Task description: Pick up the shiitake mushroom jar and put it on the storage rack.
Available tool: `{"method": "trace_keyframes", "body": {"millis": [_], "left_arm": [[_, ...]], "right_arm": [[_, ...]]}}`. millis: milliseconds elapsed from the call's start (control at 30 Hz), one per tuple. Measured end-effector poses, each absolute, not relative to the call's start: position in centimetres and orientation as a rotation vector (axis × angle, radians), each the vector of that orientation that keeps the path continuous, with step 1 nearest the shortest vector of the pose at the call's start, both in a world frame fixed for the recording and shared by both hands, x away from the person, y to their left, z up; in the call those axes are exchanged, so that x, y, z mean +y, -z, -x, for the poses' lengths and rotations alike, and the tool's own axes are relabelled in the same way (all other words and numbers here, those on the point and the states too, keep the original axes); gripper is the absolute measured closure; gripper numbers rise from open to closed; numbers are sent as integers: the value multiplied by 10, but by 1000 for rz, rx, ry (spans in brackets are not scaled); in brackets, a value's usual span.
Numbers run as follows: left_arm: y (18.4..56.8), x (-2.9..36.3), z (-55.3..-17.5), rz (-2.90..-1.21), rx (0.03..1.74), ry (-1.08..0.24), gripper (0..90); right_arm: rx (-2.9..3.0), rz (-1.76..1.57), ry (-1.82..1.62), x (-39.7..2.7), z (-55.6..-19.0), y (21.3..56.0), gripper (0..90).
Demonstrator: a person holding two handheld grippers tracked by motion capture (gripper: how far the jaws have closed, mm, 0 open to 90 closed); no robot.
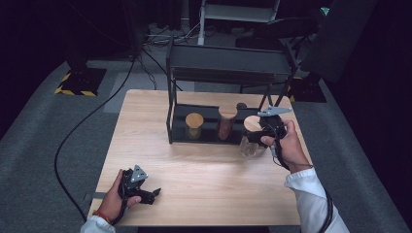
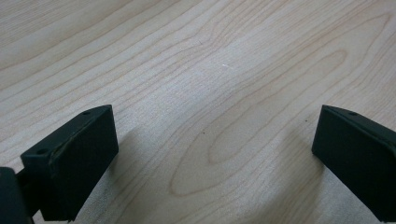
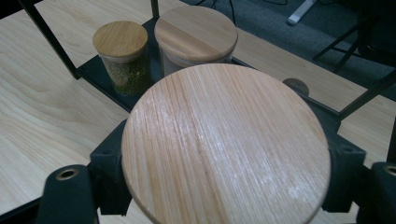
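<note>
No text, label, brand name or number is showing legibly anywhere in these pictures. The only sign-like marking is lying on the floor at about ten o'clock from the table: a dark mat that is carrying yellow-and-black hazard stripes along its edge, with no words on it. The wooden lids and the glass of the jars are showing plain surfaces, with nothing printed on them.

A light wooden bench stands on grey carpet in a dark room, a black cable snaking across the floor past a black-and-yellow striped base, with pale furniture legs behind.
</note>
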State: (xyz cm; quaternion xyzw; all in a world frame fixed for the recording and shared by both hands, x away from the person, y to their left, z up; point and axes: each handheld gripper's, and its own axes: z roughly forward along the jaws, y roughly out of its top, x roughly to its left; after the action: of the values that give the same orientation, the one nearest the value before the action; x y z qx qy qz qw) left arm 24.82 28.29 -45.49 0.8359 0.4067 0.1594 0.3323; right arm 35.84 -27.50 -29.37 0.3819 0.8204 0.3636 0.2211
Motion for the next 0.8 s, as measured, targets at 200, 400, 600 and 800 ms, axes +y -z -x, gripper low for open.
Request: {"method": "trace_keyframes", "body": {"millis": [200, 400, 600, 800], "left_arm": [[455, 283, -248, -2188, 1061, -417, 0], [455, 283, -248, -2188, 1061, -418, 1], [454, 283, -248, -2189, 1059, -418, 0], [455, 283, -248, -2189, 1060, -418, 1]], "right_arm": [[2255, -1080, -992, -271, -365, 292, 238], [2249, -1099, -978, -266, -371, 291, 238], [2235, -1112, -974, -267, -377, 287, 238], [2214, -1128, -950, -262, -384, 286, 238]]}}
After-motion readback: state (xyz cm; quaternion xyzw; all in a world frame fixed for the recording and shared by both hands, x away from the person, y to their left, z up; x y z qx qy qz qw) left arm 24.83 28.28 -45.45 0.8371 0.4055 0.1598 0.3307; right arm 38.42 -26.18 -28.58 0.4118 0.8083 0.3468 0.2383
